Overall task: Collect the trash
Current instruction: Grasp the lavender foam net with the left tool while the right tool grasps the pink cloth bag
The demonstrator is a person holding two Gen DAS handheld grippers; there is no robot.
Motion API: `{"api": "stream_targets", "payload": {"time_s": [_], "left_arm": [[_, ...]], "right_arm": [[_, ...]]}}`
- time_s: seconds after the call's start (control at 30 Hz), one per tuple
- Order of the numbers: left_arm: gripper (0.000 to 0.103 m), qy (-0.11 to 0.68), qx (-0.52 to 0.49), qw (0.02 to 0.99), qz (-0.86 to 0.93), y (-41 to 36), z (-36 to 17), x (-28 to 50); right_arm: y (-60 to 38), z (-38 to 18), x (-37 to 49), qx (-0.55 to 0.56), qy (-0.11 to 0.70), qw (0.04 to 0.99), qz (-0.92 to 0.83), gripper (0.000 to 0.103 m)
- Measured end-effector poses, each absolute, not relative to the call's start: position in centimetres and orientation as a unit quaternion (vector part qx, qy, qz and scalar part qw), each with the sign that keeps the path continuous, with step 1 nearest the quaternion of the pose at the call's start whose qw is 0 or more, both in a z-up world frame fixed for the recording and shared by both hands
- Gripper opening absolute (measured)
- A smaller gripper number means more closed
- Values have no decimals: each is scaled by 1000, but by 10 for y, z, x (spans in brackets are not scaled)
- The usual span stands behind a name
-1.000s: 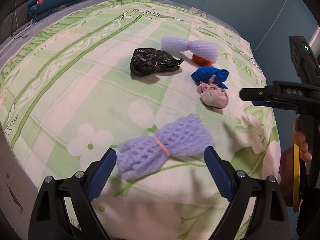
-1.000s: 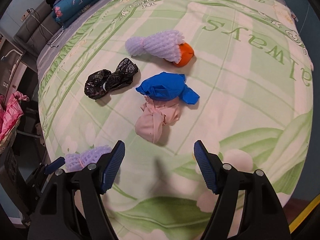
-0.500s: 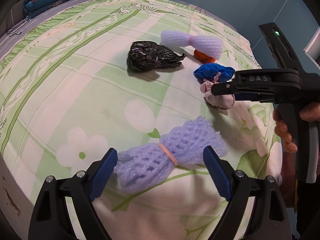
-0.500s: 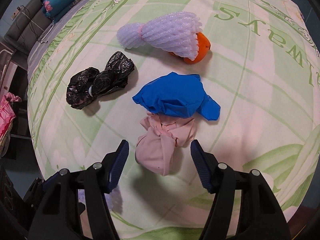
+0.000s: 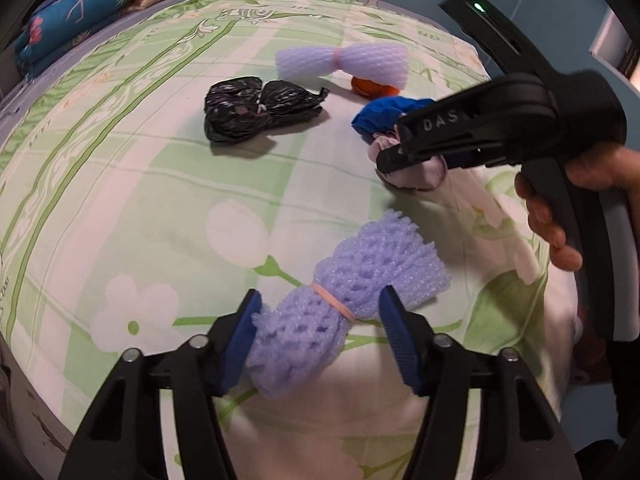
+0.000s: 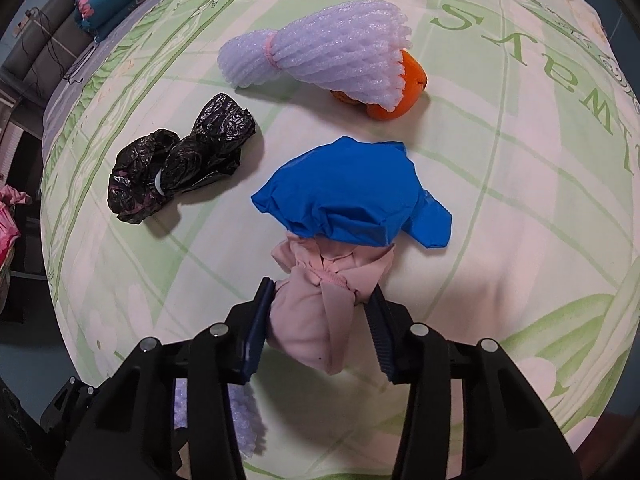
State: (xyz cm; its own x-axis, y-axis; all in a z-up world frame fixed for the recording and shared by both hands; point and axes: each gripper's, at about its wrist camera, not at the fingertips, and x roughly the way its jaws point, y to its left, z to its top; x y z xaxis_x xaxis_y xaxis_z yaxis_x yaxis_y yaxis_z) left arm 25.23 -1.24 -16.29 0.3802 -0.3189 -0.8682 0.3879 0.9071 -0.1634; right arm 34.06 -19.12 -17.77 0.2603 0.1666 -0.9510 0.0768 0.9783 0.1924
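A purple foam net [image 5: 360,280] tied with a rubber band lies on the bed between the jaws of my left gripper [image 5: 320,332]. The jaws are closing; the left pad touches the net, and a sliver of sheet shows beside the right pad. In the right wrist view my right gripper [image 6: 320,320] is closing on a knotted pink cloth bundle [image 6: 316,320], with both pads against its sides. Just beyond the bundle lies a blue bag [image 6: 348,192]. Farther off are a black bag [image 6: 180,160], a white foam net [image 6: 328,56] and an orange [image 6: 404,92].
Everything lies on a green floral bedsheet [image 5: 120,160]. Folded bedding [image 5: 80,20] is stacked at the far left. A hand [image 5: 560,216] holds the right gripper [image 5: 394,158] close to the right of the left one. The bed's edge runs under both grippers.
Both grippers have come down and forward. Their jaws have narrowed, the left around the purple net, the right from wide of the pink bundle to touching it.
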Motion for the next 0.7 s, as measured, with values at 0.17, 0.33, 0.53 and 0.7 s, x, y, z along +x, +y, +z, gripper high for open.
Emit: {"api": "stream_targets", "payload": {"time_s": [0.17, 0.33, 0.53, 0.7], "left_arm": [[41, 513, 28, 832, -207, -10, -159, 253], [29, 510, 42, 835, -204, -13, -156, 250], [22, 505, 50, 838, -201, -15, -153, 246], [18, 502, 48, 840, -202, -15, -147, 243]], "right_arm": [[-192, -177, 340, 102, 608, 787, 32, 35], [-195, -173, 333, 108, 607, 786, 39, 33], [-199, -170, 325, 120, 606, 785, 47, 32], [-204, -162, 315, 127, 600, 788, 53, 32]]}}
